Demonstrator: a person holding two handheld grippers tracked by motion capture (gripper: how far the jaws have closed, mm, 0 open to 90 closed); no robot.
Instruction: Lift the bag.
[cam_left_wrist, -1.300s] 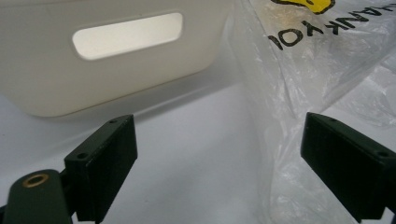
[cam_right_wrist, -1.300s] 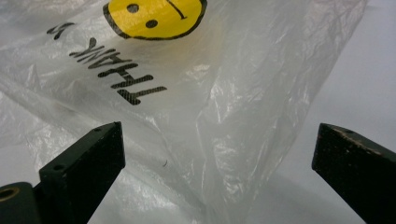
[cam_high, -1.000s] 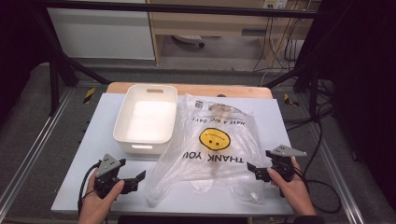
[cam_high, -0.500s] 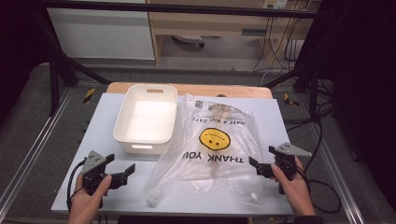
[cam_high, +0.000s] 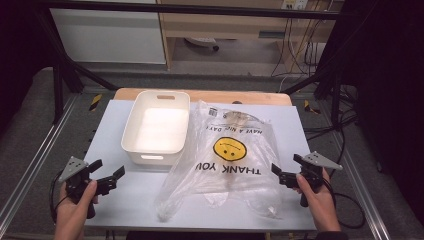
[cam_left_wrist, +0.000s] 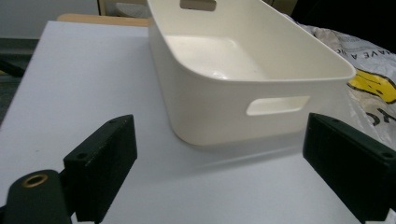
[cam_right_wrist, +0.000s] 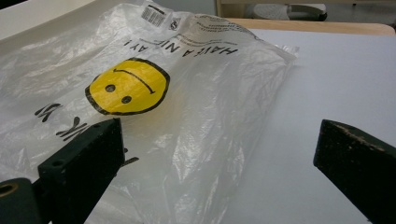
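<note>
A white plastic bin (cam_high: 156, 128) stands empty on the left half of the pale table (cam_high: 300, 130). A clear plastic bag (cam_high: 227, 170) with a yellow smiley face (cam_high: 229, 148) and "THANK YOU" lettering lies flat beside it, its left edge against the bin. My left gripper (cam_high: 107, 168) is open near the table's front left corner, aimed at the bin's near wall (cam_left_wrist: 233, 107). At the front right, my right gripper (cam_high: 287, 164) is open just off the bag's right edge. The crinkled bag (cam_right_wrist: 154, 93) lies ahead of its jaws, untouched.
The bin has handle slots in its near wall (cam_left_wrist: 278, 105) and far wall (cam_high: 166, 97). A wooden strip (cam_high: 260, 97) borders the table's far edge. Metal rails (cam_high: 45, 150) run along both sides, with cables (cam_high: 345, 120) on the floor at the right.
My left gripper has drawn back to the left, away from the bag's front corner. The right gripper has shifted slightly to the right. Bag and bin have stayed put.
</note>
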